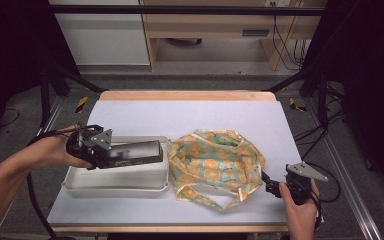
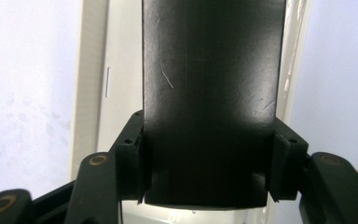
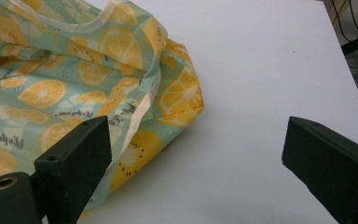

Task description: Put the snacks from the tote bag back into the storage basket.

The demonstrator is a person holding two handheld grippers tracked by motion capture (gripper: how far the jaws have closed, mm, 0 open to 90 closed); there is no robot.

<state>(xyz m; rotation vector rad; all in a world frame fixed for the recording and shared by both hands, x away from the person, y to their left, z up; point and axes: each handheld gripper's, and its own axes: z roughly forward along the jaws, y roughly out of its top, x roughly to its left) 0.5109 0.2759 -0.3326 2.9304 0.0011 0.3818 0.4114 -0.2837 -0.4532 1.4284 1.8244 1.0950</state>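
Note:
A long black box point(image 1: 132, 154) hangs level just above a white tray point(image 1: 115, 186) at the table's left. My left gripper point(image 1: 109, 154) is shut on the box's near end. In the left gripper view the box point(image 2: 209, 93) runs away from me, both jaws press its sides, and the tray point(image 2: 93, 93) lies beneath. A crumpled bag printed with orange slices point(image 1: 215, 162) lies mid-table. My right gripper point(image 1: 269, 182) stands open at the bag's right edge. In the right gripper view the bag point(image 3: 74, 84) lies behind the left jaw, and bare table shows between the jaws of that gripper point(image 3: 200, 158).
A pale sheet point(image 1: 190, 117) covers the table, with a wooden edge point(image 1: 187, 95) at the far side. Cables trail from both grippers off the table's sides. Dark frame posts stand at the far corners.

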